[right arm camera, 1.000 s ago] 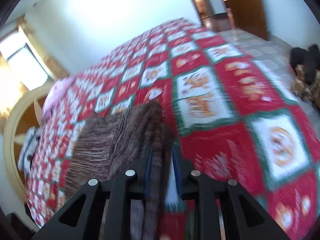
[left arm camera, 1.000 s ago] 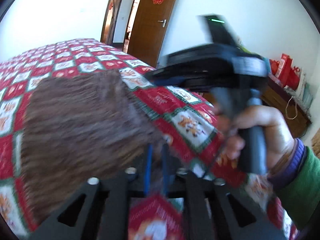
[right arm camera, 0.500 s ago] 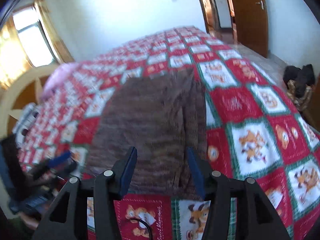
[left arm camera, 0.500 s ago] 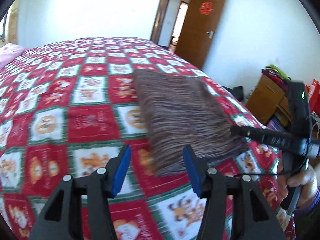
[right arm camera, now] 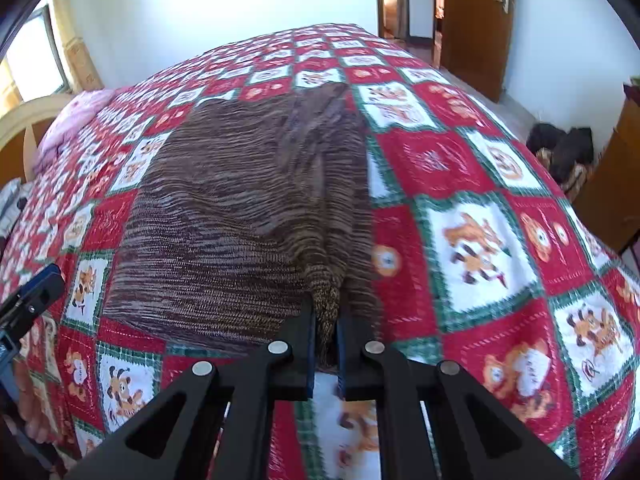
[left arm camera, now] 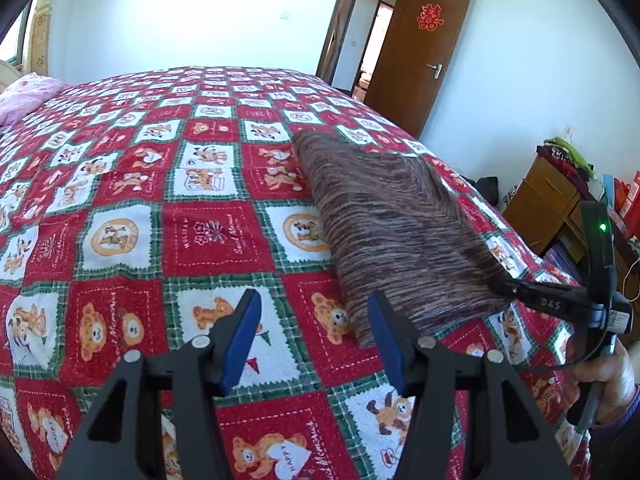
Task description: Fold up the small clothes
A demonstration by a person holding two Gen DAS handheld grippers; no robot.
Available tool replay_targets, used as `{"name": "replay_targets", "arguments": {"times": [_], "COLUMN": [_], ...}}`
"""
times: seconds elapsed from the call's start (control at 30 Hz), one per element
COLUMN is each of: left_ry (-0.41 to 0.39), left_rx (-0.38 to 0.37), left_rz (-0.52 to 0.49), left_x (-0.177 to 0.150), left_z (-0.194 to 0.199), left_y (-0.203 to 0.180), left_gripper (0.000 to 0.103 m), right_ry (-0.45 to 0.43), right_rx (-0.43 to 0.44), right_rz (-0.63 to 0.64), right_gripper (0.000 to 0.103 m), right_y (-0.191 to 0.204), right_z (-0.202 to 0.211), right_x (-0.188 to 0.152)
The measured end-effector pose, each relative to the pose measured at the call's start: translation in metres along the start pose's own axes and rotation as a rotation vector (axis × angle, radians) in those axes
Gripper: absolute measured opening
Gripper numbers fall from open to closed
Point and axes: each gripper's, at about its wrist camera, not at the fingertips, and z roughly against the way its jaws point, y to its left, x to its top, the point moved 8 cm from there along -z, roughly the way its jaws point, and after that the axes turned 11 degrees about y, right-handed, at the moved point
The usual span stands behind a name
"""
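Observation:
A brown striped knitted garment lies folded on the red patterned bedspread; it also shows in the right wrist view. My left gripper is open and empty, just left of the garment's near edge. My right gripper is shut on a bunched near corner of the garment. The right gripper also shows at the right of the left wrist view, at the garment's near right corner. The left gripper's blue pad shows at the left edge of the right wrist view.
A pink pillow lies at the far left of the bed. A wooden door stands open behind the bed. A wooden cabinet with bags stands to the right. Dark items lie on the floor beside the bed.
A second ago both grippers held the garment; half a second ago both were open. Now the right gripper has shut on the garment's near corner. The left stays open.

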Motion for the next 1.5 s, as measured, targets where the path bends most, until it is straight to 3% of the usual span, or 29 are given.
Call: {"name": "replay_targets", "arguments": {"times": [0.17, 0.3, 0.43, 0.5, 0.67, 0.8, 0.87, 0.9, 0.93, 1.2, 1.23, 1.27, 1.3, 1.33, 1.37, 1.4, 1.5], "left_ry": [0.028, 0.008, -0.021, -0.016, 0.048, 0.027, 0.013, 0.013, 0.016, 0.025, 0.023, 0.021, 0.023, 0.024, 0.025, 0.026, 0.058], "left_rx": [0.037, 0.019, 0.038, 0.068, 0.150, 0.207, 0.231, 0.234, 0.234, 0.239, 0.230, 0.214, 0.194, 0.181, 0.156, 0.134, 0.045], "left_rz": [-0.008, 0.037, 0.042, 0.036, 0.051, 0.002, -0.028, -0.035, -0.039, -0.065, -0.069, -0.074, -0.074, -0.069, -0.057, -0.043, 0.049], "left_x": [0.007, 0.034, 0.069, 0.088, 0.101, 0.100, 0.098, 0.099, 0.099, 0.096, 0.094, 0.091, 0.087, 0.085, 0.081, 0.078, 0.077], "left_z": [-0.017, -0.020, -0.034, -0.050, -0.094, -0.104, -0.105, -0.107, -0.108, -0.100, -0.096, -0.090, -0.085, -0.083, -0.078, -0.076, -0.075], "left_y": [0.005, 0.016, 0.010, 0.001, -0.010, -0.021, -0.029, -0.031, -0.033, -0.034, -0.033, -0.031, -0.027, -0.025, -0.019, -0.015, 0.004], "left_gripper": [0.063, 0.071, 0.071, 0.071, 0.071, 0.072, 0.072, 0.072, 0.072, 0.074, 0.079, 0.081, 0.087, 0.091, 0.092, 0.092, 0.093], "right_ry": [0.004, 0.005, -0.179, -0.200, -0.133, -0.036, -0.058, -0.061, -0.067, -0.108, -0.106, -0.112, -0.124, -0.149, -0.187, -0.221, -0.227], "right_rx": [0.054, 0.068, 0.086, 0.096, 0.069, -0.044, 0.030, 0.050, 0.038, 0.094, 0.121, 0.135, 0.149, 0.177, 0.209, 0.220, 0.227], "right_rz": [-0.021, 0.004, -0.038, -0.009, 0.153, 0.112, 0.025, -0.012, -0.051, -0.048, -0.075, -0.110, -0.133, -0.157, -0.181, -0.199, -0.221], "right_gripper": [0.007, 0.011, 0.011, 0.011, 0.011, 0.008, 0.006, 0.000, 0.000, 0.003, 0.005, 0.017, 0.040, 0.054, 0.075, 0.080, 0.081], "right_y": [-0.009, -0.006, -0.008, 0.004, 0.061, 0.037, 0.015, 0.006, -0.006, -0.009, -0.011, -0.015, -0.018, -0.022, -0.027, -0.033, -0.043], "right_z": [-0.004, 0.012, 0.057, 0.057, 0.006, -0.040, -0.042, -0.043, -0.045, -0.034, -0.025, -0.017, -0.011, 0.000, 0.013, 0.024, 0.035], "right_x": [-0.015, -0.011, 0.026, 0.046, 0.081, 0.085, 0.088, 0.089, 0.089, 0.080, 0.075, 0.070, 0.066, 0.060, 0.051, 0.042, 0.027]}}
